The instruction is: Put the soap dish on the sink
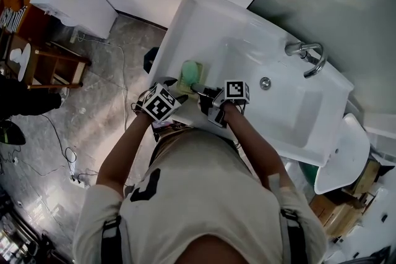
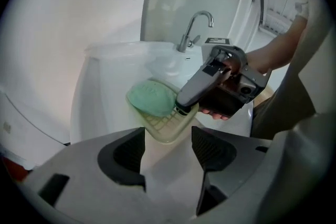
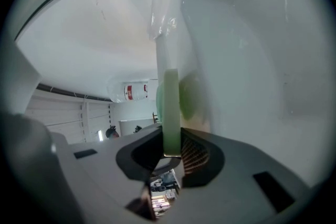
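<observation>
A pale translucent soap dish [image 1: 199, 78] with a green soap bar [image 1: 190, 71] rests on the white sink's [image 1: 179, 28] left rim. My right gripper [image 1: 201, 91] is shut on the dish's near edge. In the right gripper view the dish's edge [image 3: 169, 102] stands pinched between the jaws [image 3: 170, 152]. My left gripper [image 1: 178, 88] hovers just left of the dish. In the left gripper view its jaws [image 2: 168, 152] stand open and empty, the dish [image 2: 167, 127] and soap [image 2: 152, 98] just beyond them, and the right gripper [image 2: 184, 107] is on the dish's right side.
A chrome faucet [image 1: 306, 52] and the drain [image 1: 265, 83] lie right of the dish in the basin. A white cabinet [image 1: 74, 0] and a wooden stand [image 1: 55, 65] are on the floor to the left. A white seat-like lid [image 1: 340, 157] is at right.
</observation>
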